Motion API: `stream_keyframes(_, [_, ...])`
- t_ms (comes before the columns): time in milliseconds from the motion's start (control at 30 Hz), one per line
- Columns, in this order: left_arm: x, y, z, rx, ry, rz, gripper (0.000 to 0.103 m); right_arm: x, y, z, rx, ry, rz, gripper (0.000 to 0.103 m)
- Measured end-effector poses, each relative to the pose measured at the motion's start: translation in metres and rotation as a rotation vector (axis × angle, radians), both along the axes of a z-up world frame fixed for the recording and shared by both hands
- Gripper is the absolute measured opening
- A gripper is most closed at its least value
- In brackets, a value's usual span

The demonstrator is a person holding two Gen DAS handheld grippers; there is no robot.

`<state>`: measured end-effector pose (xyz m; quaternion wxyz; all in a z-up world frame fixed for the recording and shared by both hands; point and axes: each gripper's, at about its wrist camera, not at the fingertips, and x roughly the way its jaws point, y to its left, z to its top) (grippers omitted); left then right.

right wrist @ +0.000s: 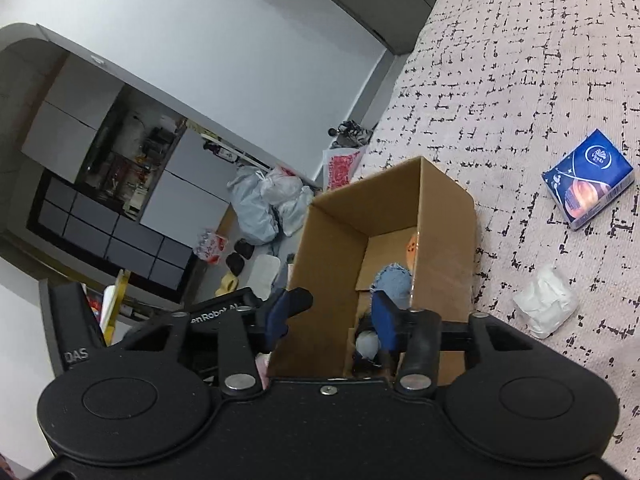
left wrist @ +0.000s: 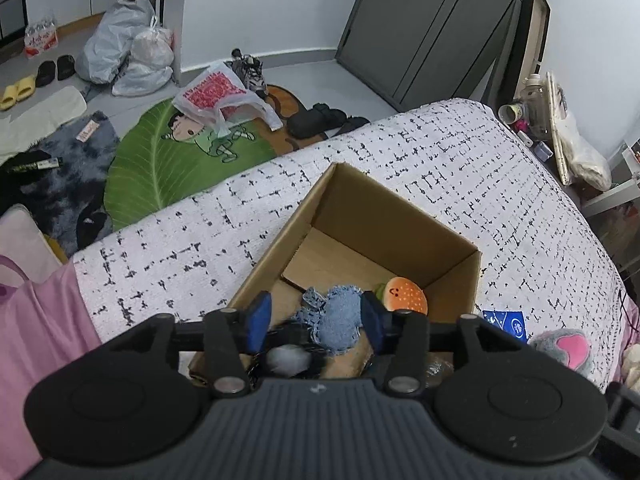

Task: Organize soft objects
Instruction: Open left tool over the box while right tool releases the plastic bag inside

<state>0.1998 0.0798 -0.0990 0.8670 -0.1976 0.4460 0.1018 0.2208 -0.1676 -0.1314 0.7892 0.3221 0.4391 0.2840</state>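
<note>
Left gripper: my left gripper [left wrist: 315, 322] hangs over the near end of the cardboard box [left wrist: 404, 216], blue pads spread apart, nothing between them.
Right gripper: my right gripper [right wrist: 335, 316] is at the box's near wall, blue fingers apart; one finger sits outside the left wall, the other inside the box. Gripping nothing.
Box: open-top brown corrugated cardboard, rectangular, plain matte walls, standing on the bed cover [left wrist: 460, 152].
Denim piece: round, frayed-edge light blue denim soft item [left wrist: 340, 320] lying on the box floor, just below my left pads; a darker denim scrap touches it on the left.
Burger plush: small round orange bun-shaped toy [left wrist: 404, 294] with a smiley face and a green edge, in the box against the right wall, just beside the denim.
White fluffy thing: blurred white puff [left wrist: 286, 358] at the near end of the box, partly hidden by my gripper; can't tell what it is.
Tissue pack: dark blue glossy rectangular pack [right wrist: 588, 180] on the cover, outside the box to its right.
White wad: crumpled white soft bundle [right wrist: 546, 306] on the cover, near the box's right wall, not touching.
Grey-pink plush: fuzzy grey with a pink heart [left wrist: 566, 348], on the cover right of the box.
Bed cover: pale woven fabric, broken black grid pattern.
</note>
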Motion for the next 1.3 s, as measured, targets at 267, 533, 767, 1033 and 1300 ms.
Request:
stream_keyframes(267, [-0.007, -0.007, 0.013, 0.031, -0.013, -0.004, 0.057, -0.004, -0.009, 0.006, -0.022, 0.007, -0.02, 0.059])
stream_keyframes(533, [-0.015, -0.02, 0.031, 0.084, -0.028, 0.0, 0.074, -0.007, -0.03, 0.013, -0.036, -0.004, -0.061, 0.071])
stream_keyframes(767, [-0.024, -0.03, 0.045, 0.098, -0.045, 0.005, 0.077, -0.013, -0.046, 0.021, -0.06, -0.01, -0.085, 0.079])
stream_keyframes(1033, [-0.036, -0.047, 0.061, 0.114, -0.076, -0.02, 0.078, -0.015, -0.065, 0.023, -0.083, 0.025, -0.098, 0.079])
stream_keyframes(1300, [-0.039, -0.069, 0.071, 0.108, -0.096, -0.038, 0.078, -0.019, -0.097, 0.03, -0.076, 0.021, -0.171, 0.079])
